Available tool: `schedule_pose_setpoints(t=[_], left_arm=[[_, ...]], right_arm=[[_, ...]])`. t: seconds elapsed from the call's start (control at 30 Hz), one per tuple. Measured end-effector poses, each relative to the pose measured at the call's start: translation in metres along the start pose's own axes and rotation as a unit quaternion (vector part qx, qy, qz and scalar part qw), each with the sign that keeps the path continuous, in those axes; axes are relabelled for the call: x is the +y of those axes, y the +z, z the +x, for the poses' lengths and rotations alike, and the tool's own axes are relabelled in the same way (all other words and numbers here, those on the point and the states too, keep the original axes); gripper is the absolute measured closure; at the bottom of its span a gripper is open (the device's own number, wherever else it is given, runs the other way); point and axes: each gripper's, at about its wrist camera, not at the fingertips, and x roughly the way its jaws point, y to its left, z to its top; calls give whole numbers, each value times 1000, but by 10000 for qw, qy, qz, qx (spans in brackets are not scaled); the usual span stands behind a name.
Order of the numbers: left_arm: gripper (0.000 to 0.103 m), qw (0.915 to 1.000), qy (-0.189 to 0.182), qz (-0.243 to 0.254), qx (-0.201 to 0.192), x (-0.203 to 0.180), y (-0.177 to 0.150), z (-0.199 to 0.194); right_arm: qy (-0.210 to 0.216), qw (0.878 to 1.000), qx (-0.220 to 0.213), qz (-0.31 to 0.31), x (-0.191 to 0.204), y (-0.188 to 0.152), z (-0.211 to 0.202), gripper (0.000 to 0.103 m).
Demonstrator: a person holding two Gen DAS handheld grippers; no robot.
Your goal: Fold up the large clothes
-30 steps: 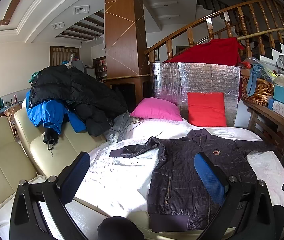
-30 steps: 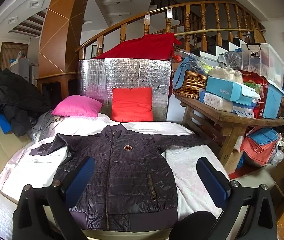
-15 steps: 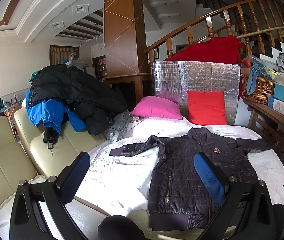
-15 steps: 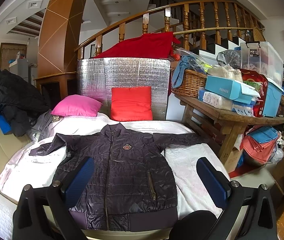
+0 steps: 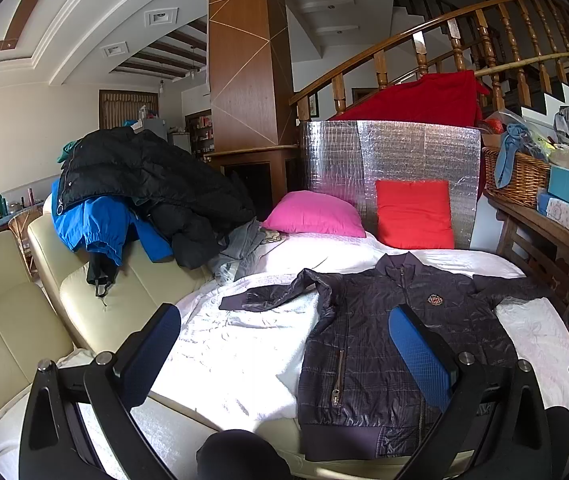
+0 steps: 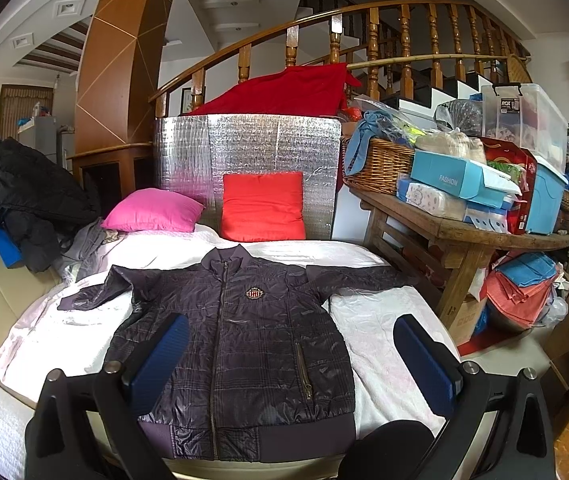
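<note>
The dark quilted jacket point(image 6: 244, 344) is lying flat, zipped, on the white bed sheet point(image 6: 380, 320). The right claw point(image 6: 290, 356) is hovering released above the jacket's hem. The left claw point(image 5: 284, 348), also released, is hanging off the jacket's left edge.

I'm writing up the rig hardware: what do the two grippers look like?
Left gripper and right gripper match: black angular frames with silver bolts, each carrying two flat fingers faced with blue textured pads. No cables or sleeves show.

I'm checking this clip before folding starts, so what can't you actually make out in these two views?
- Jacket hem: near corners hidden behind the open right gripper in the right wrist view.
- Jacket's right half: partly covered by the open left gripper's finger in the left wrist view.
- Chest badge: too small to read.
- Coat pile: separate garments indistinguishable.
</note>
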Motion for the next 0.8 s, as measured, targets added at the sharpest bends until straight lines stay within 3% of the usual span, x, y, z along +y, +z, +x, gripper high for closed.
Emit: schedule_pose_setpoints(t=[0.53, 0.67, 0.8], left_arm=[[0, 9999, -10, 56, 139, -6, -2, 16], [0, 9990, -181, 29, 407, -17, 2, 55], [0, 9957, -200, 24, 900, -36, -2, 131]], right_arm=[[-24, 9999, 143, 29, -6, -2, 17, 0], [27, 9996, 242, 142, -21, 5, 46, 0], [279, 9969, 540, 494, -60, 14, 106, 0]])
